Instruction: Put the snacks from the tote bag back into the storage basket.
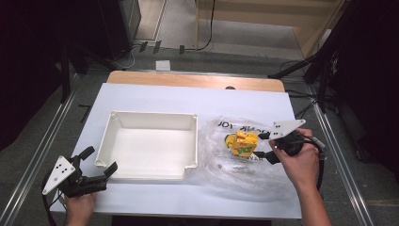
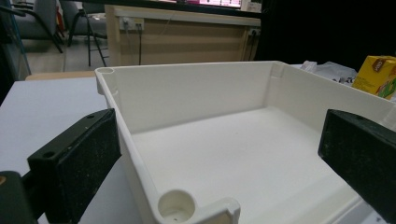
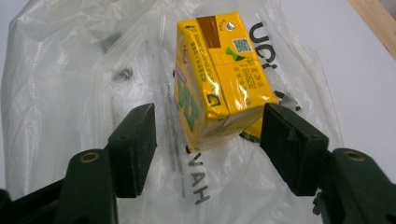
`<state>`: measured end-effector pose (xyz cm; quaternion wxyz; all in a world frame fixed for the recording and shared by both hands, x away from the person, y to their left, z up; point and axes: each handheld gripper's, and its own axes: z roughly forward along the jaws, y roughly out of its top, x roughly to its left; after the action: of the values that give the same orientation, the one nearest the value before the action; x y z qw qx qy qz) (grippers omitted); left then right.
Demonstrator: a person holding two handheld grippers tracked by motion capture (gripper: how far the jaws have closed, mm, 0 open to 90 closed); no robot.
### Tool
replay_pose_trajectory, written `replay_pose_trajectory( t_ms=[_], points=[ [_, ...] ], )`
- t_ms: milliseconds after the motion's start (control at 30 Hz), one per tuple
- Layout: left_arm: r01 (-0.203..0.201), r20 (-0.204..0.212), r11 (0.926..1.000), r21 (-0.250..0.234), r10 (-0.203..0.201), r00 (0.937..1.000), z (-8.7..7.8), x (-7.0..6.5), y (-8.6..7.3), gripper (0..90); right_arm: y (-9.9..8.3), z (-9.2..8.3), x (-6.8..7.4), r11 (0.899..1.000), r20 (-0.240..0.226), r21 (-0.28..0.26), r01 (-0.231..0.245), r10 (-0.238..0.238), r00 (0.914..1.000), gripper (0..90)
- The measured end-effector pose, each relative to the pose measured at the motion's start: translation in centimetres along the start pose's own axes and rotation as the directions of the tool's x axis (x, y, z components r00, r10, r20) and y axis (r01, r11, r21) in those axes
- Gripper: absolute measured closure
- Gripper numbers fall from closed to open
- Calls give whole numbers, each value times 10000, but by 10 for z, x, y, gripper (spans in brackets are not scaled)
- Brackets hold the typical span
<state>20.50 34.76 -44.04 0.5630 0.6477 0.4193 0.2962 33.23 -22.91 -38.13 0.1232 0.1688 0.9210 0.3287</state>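
A pack of yellow drink cartons (image 1: 241, 143) lies on a crumpled clear plastic bag (image 1: 244, 176) right of the white tray (image 1: 153, 114). My right gripper (image 1: 266, 147) is just right of the pack. In the right gripper view the cartons (image 3: 219, 79) lie between the jaws of my right gripper (image 3: 210, 123), which is open: the right pad is at the pack's corner and the left pad stands apart from it. My left gripper (image 1: 100, 160) is open at the tray's near left corner. In the left gripper view my left gripper (image 2: 219, 158) straddles the tray's corner wall (image 2: 196, 88).
A white sheet (image 1: 188, 96) covers the table, with a strip of bare wood along the far edge (image 1: 197, 80). Black stands and cables are on the floor at both sides. A small dark bit (image 3: 123, 73) lies in the bag (image 3: 60, 84). The tray is empty.
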Motion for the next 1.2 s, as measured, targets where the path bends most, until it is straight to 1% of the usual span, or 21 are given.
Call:
replay_pose_trajectory(
  t_ms=[33, 67, 100, 133, 167, 233, 267, 333, 433, 500, 533, 633, 667, 767, 1000, 1200],
  points=[
    [0, 0, 10000, 0, 0, 10000, 0, 0, 0, 0, 0, 0, 0, 10000, 0, 0, 0, 0, 10000, 360],
    [-1, -1, 10000, -2, 1, 10000, 0, 0, 0, 0, 4, 2, -1, 9999, 80, 61, 161, -162, 9998, 354],
    [-3, 8, 10000, -9, 3, 10000, 0, 0, 0, 0, 5, 3, -1, 9999, 88, 104, 109, -110, 9999, 346],
    [-4, 16, 10000, -16, 4, 10000, 0, 0, 0, 0, 6, 4, -2, 9997, 113, 160, 166, -168, 9998, 340],
    [-6, 20, 10000, -20, 6, 10000, 0, 0, 0, 0, 8, 5, -3, 9994, 145, 184, 304, -307, 9994, 335],
    [-7, 30, 10000, -21, 7, 10000, 0, 1, 0, 0, 10, 6, -4, 9991, 150, 233, 357, -360, 9992, 333],
    [-12, 26, 10000, -17, 12, 10000, 0, 0, 0, 0, 11, 6, -5, 9987, 141, 230, 463, -467, 9988, 334],
    [-19, 18, 10000, -14, 19, 10000, 0, 0, 0, 0, 13, 7, -7, 9976, 10, 315, 614, -614, 9981, 335],
    [-67, 20, 10000, 18, 66, 10000, 0, 0, 0, 0, 15, 8, -11, 9964, -78, 549, 648, -645, 9979, 338],
    [-80, 24, 10000, 28, 80, 10000, 0, 0, 0, 0, 17, 10, -12, 9961, -204, 558, 685, -675, 9975, 341],
    [-80, 26, 10000, 30, 80, 10000, 0, 0, 0, 0, 18, 10, -13, 9951, -209, 633, 759, -748, 9970, 345],
    [-90, 54, 10000, 18, 90, 9999, 0, 0, 0, 0, 21, 14, -14, 9916, -441, 812, 1005, -971, 9943, 367],
    [-112, 72, 9999, 24, 112, 9999, 0, 0, 0, 0, 22, 15, -15, 9899, -513, 850, 1137, -1096, 9927, 370],
    [-131, 76, 9999, 47, 130, 9999, 0, 0, 0, 0, 24, 17, -17, 9895, -683, 811, 1196, -1142, 9911, 381],
    [-145, 90, 9999, 44, 145, 9999, 1, 0, 0, 0, 31, 23, -18, 9847, -830, 923, 1476, -1401, 9867, 388],
    [-132, 79, 9999, 43, 132, 9999, 1, 0, 0, 0, 37, 26, -20, 9777, -1052, 1182, 1734, -1613, 9813, 414]
  ],
)
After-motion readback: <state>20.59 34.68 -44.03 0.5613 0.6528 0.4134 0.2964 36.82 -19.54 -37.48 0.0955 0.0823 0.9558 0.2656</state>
